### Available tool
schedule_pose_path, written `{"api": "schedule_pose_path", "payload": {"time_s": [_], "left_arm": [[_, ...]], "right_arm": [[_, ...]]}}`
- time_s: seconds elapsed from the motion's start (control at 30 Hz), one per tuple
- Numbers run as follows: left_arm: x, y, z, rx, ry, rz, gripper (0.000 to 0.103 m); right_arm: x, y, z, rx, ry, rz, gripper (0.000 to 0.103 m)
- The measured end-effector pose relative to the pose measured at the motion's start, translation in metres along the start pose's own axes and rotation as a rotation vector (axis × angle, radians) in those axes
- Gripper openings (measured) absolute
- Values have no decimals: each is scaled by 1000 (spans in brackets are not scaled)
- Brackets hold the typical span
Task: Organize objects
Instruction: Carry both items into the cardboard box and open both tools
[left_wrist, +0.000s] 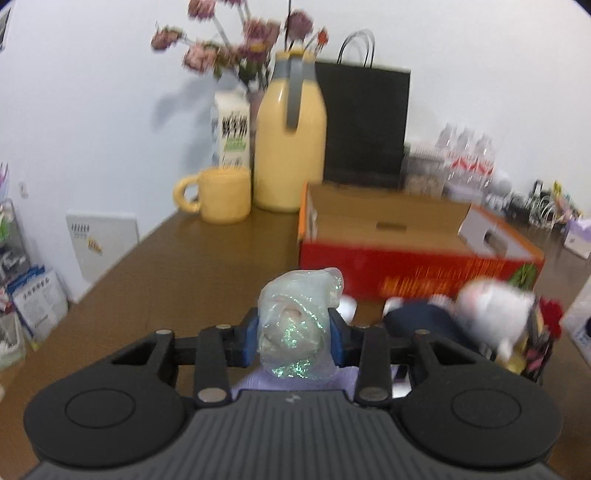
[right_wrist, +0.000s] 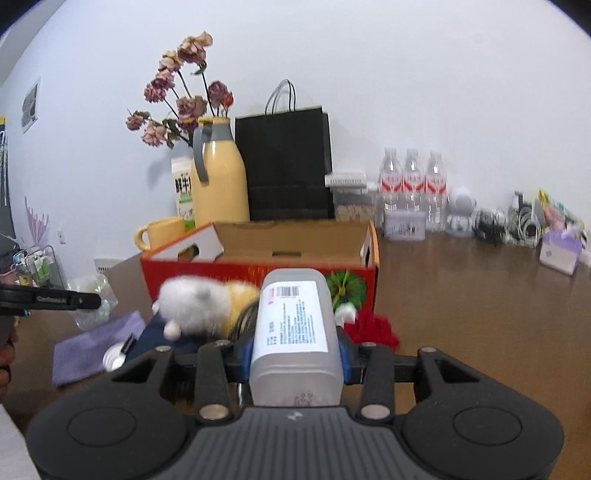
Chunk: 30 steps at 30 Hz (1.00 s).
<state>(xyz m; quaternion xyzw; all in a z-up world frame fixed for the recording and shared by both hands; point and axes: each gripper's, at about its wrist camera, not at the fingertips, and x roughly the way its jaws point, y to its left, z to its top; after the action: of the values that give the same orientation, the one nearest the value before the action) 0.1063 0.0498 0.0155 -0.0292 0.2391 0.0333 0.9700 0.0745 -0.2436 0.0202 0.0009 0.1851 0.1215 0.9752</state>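
Note:
My left gripper (left_wrist: 293, 334) is shut on a crumpled clear plastic bag (left_wrist: 295, 310) with a pale lump inside; the blue pads press both its sides above a purple cloth (left_wrist: 258, 384). In the right wrist view that bag (right_wrist: 94, 295) hangs at the far left. My right gripper (right_wrist: 295, 356) is shut on a translucent grey bottle (right_wrist: 293, 317) with a white barcode label, held up in front of an open red cardboard box (right_wrist: 258, 271). A white plush toy (right_wrist: 199, 301) and a red fluffy item (right_wrist: 373, 328) lie just before the box (left_wrist: 406, 269).
Behind the box stand a yellow jug (right_wrist: 219, 181), a yellow mug (right_wrist: 159, 230), a milk carton (right_wrist: 183, 192), dried flowers (right_wrist: 177, 103) and a black paper bag (right_wrist: 286, 162). Water bottles (right_wrist: 412, 184) and small clutter line the wall to the right. The brown table (right_wrist: 461, 295) ends at left.

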Motion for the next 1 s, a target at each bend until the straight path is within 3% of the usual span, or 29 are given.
{"api": "schedule_pose_path", "payload": {"time_s": [0.17, 0.43, 0.77, 1.0], "left_arm": [[14, -19, 48, 9, -77, -28, 38], [75, -51, 105, -2, -42, -45, 38], [154, -78, 123, 28, 96, -23, 38], [194, -92, 106, 86, 182, 14, 41]], "right_arm": [[32, 0, 44, -31, -53, -12, 40], [115, -4, 97, -23, -2, -30, 40], [211, -10, 96, -16, 188, -51, 40], [249, -16, 81, -10, 284, -60, 40]]}}
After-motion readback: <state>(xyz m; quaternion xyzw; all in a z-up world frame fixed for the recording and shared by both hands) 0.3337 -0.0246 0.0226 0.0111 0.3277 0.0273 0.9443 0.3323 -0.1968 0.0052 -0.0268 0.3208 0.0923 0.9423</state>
